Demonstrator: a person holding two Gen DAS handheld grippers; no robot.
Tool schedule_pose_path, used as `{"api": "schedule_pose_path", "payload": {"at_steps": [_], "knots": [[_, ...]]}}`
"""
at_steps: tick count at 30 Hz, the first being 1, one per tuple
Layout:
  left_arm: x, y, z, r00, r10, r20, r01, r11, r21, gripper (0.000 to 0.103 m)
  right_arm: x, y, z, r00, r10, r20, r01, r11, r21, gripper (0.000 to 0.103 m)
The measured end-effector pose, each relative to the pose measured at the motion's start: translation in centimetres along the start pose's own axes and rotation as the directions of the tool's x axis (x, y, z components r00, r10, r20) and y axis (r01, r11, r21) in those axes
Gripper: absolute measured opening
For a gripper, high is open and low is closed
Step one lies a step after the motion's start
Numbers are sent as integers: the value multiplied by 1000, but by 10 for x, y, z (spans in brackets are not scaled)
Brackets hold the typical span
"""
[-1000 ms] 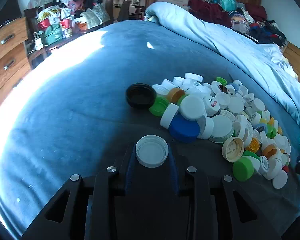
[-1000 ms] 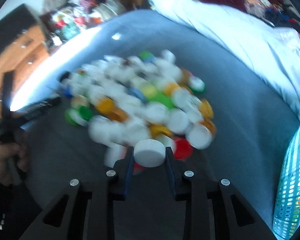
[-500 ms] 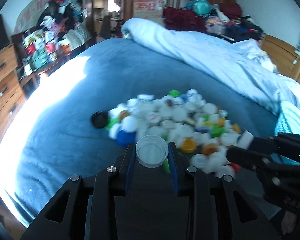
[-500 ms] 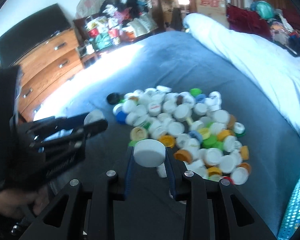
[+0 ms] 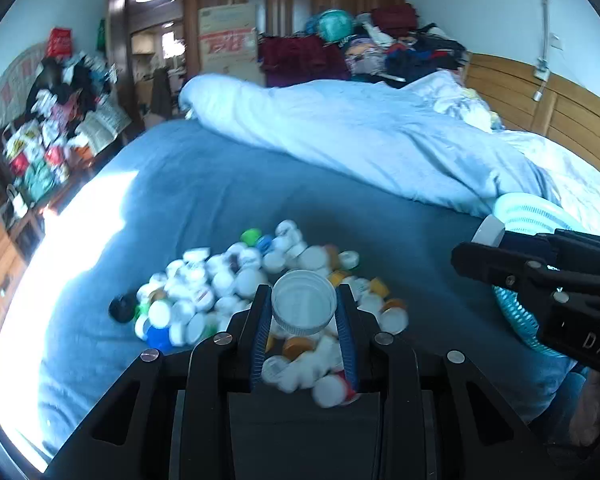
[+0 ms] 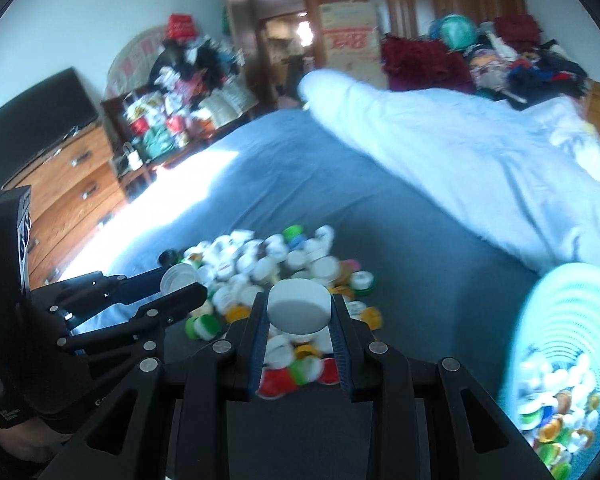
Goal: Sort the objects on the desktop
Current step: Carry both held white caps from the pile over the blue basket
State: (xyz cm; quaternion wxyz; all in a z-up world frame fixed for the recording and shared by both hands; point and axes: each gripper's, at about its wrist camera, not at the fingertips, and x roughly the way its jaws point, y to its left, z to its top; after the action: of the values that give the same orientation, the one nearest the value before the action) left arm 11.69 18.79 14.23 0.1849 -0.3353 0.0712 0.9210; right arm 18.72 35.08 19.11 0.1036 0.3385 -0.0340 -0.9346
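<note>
**Two white caps clamped, both held above the pile**

Left gripper [image 5: 304, 312]: fingers closed on a white cap [image 5: 304, 303], hollow side facing the camera, ribbed rim pressed between the blue pads [image 5: 260, 332]. Also seen from the right wrist view as a black gripper [image 6: 180, 282] at the left edge, with the same cap [image 6: 179, 276] pinched at its tip.

Right gripper [image 6: 299, 312]: fingers closed on a second white cap [image 6: 299, 307], solid flat top toward the camera, gripped at both sides. From the left wrist view, visible at the right edge [image 5: 474, 246], white cap [image 5: 488, 232] at its tip, just in front of the basket.

Below both grippers: a heap of bottle caps [image 5: 236, 280] on the blue bedsheet [image 5: 220, 184], mostly white, with orange, green, blue and red mixed in, and one black cap [image 5: 121, 308] at the heap's left edge. Motion blur over much of the heap.

To the right of the heap: a pale turquoise mesh basket [image 6: 572, 304], tilted toward the camera, with mixed caps [image 6: 556, 400] lying inside.

Beyond: a rumpled light-blue duvet [image 5: 380, 136] across the far side of the bed, a wooden dresser [image 6: 72, 184] at left, and a cardboard box [image 5: 228, 40] by the doorway.
</note>
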Motion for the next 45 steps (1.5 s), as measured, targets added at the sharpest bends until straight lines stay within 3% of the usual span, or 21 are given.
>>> {"api": "schedule_pose_path", "payload": {"at_steps": [13,22,32,45], "knots": [[-1,-109,42,994,-105,36,99,985,141,27,-76,-95,-12,989,-136,55,128,982,136,32],[-1,-162,61,986,-161,36,150,966,210,27,-114,-143,-26,976,-208,68,190,959,212,32],[18,-231,73,976,-206,-73,219,923,317,27,-141,-196,-53,965,-260,48,231,918,323,32],[47,-305,57,965,-176,-196,248,857,452,27,-145,-242,-89,964,-265,23,230,874,428,33]]}}
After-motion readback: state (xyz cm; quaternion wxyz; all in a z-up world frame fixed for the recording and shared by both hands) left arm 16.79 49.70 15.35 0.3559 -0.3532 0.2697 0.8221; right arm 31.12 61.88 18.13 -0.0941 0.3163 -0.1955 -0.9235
